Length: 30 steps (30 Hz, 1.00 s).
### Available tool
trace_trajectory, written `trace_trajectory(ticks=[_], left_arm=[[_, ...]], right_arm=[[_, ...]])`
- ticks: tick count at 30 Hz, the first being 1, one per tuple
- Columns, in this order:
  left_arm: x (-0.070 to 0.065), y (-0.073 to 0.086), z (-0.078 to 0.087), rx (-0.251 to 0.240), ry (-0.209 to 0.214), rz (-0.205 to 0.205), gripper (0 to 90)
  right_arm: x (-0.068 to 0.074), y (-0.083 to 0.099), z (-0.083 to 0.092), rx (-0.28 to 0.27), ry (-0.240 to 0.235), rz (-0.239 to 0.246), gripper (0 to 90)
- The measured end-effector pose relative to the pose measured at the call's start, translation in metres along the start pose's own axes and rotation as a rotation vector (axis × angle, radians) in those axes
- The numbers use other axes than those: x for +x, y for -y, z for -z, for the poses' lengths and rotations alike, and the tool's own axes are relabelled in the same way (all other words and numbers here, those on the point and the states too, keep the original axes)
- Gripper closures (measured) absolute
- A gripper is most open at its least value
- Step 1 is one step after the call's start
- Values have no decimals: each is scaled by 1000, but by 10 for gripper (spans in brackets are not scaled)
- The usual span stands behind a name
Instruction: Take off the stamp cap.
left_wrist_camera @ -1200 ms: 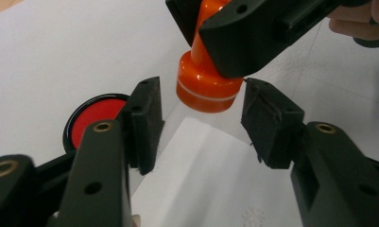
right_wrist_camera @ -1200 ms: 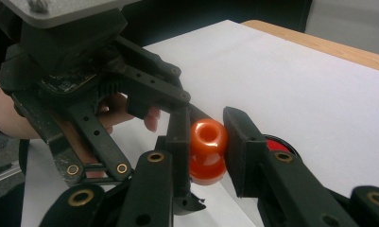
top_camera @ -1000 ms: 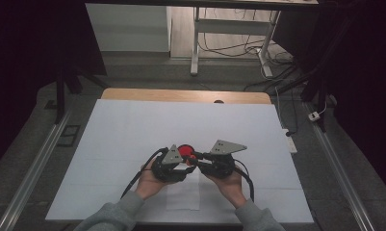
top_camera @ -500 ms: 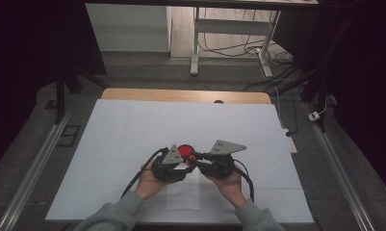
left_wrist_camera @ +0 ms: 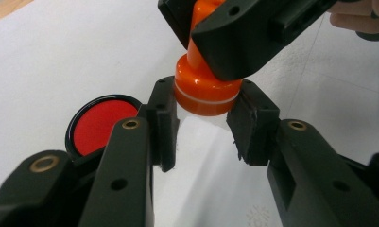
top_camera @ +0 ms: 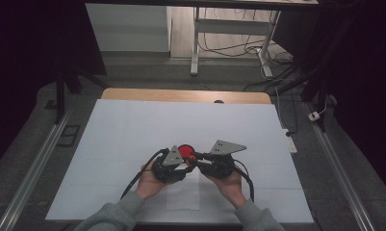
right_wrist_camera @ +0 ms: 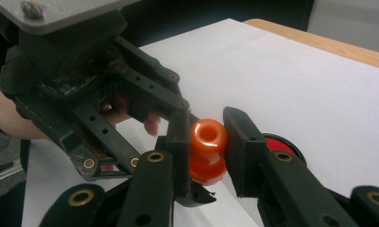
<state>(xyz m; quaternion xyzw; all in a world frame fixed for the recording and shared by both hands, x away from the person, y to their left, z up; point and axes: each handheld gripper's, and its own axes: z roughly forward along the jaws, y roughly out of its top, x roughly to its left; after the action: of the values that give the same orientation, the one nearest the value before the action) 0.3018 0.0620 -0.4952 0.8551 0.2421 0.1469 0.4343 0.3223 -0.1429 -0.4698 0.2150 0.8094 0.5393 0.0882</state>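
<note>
Stamp [left_wrist_camera: 203, 87], orange, sits pinched at its knob by the right gripper [right_wrist_camera: 207, 142] and at its wide base by the left gripper [left_wrist_camera: 203, 125], whose jaws have just been closing. Position: near desk [top_camera: 133, 125] front edge, centre. Red ink pad [left_wrist_camera: 99, 124] lies just beside.

White-covered table [top_camera: 133, 125] bears a red ink pad [top_camera: 185, 150].

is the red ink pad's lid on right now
No, the ink pad lies open on the paper, its red surface bare inside the black rim.
</note>
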Motion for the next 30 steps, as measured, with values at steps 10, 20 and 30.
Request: trace_trajectory(ticks=[10, 20, 30], left_arm=[[0, 0, 1, -9, 10, 5, 613], [0, 1, -1, 1, 0, 4, 609], [-1, 1, -2, 5, -5, -4, 644]], right_arm=[[1, 1, -2, 12, -5, 1, 719], [1, 2, -2, 1, -3, 1, 719], [1, 2, -2, 3, -1, 1, 719]])
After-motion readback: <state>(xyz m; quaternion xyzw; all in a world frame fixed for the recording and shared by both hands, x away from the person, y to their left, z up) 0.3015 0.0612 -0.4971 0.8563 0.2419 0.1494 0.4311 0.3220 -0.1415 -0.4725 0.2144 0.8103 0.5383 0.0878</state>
